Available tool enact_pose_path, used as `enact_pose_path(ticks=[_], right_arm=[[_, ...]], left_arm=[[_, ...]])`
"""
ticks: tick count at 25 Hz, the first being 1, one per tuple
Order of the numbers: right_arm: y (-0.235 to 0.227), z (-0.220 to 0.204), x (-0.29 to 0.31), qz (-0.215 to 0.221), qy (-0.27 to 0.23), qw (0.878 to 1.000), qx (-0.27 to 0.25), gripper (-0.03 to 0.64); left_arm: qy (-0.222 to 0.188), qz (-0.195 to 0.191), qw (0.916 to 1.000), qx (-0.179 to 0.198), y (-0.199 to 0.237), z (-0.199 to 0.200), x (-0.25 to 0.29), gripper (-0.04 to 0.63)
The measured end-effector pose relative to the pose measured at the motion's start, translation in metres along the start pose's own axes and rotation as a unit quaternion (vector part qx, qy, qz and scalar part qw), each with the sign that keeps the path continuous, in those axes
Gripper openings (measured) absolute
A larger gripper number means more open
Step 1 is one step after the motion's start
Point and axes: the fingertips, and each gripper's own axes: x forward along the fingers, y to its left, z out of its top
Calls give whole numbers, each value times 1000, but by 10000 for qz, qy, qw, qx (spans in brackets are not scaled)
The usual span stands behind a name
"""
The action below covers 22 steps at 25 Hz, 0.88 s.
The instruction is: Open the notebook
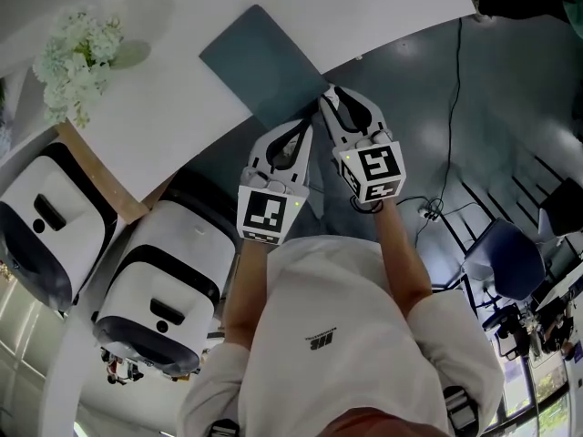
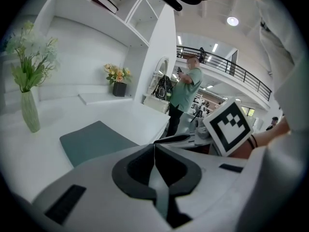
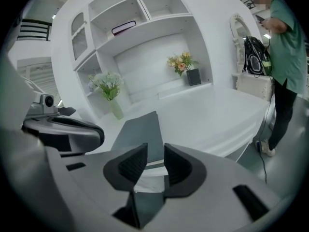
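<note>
A closed dark teal notebook (image 1: 264,66) lies flat on the white table (image 1: 164,126), with one corner reaching the table's near edge. My right gripper (image 1: 329,94) hovers at that corner with its jaws open. In the right gripper view the gap between them (image 3: 155,151) frames the notebook's (image 3: 140,134) near edge, and the pads touch nothing. My left gripper (image 1: 307,127) hangs just off the table edge, beside the right one and a little behind it. Its jaws (image 2: 154,144) are shut and hold nothing. The notebook (image 2: 94,141) lies ahead of it to the left.
A vase of white flowers (image 1: 77,57) stands on the table's far left. A small pot of orange flowers (image 3: 186,69) sits on a shelf ledge behind. A person in a green shirt (image 3: 282,57) stands past the table's end. Two white machines (image 1: 159,289) stand on the floor at left.
</note>
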Motion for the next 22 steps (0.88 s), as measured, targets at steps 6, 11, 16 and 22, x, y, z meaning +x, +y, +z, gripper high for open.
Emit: enact_pose_path(ticks=[6, 11, 16, 22], right_arm=[[-5, -8, 16, 161, 31, 9996, 215, 106], [-6, -16, 28, 279, 163, 9988, 360, 133], [-5, -23, 37, 393, 290, 9978, 446, 140], [-4, -22, 36, 433, 330, 9974, 469, 100]], left_arm=[[72, 62, 9999, -72, 9, -7, 7, 0], [82, 80, 9999, -128, 14, -9, 10, 0], [92, 82, 9998, -157, 15, -12, 12, 0], [87, 105, 9998, -170, 15, -12, 11, 0]])
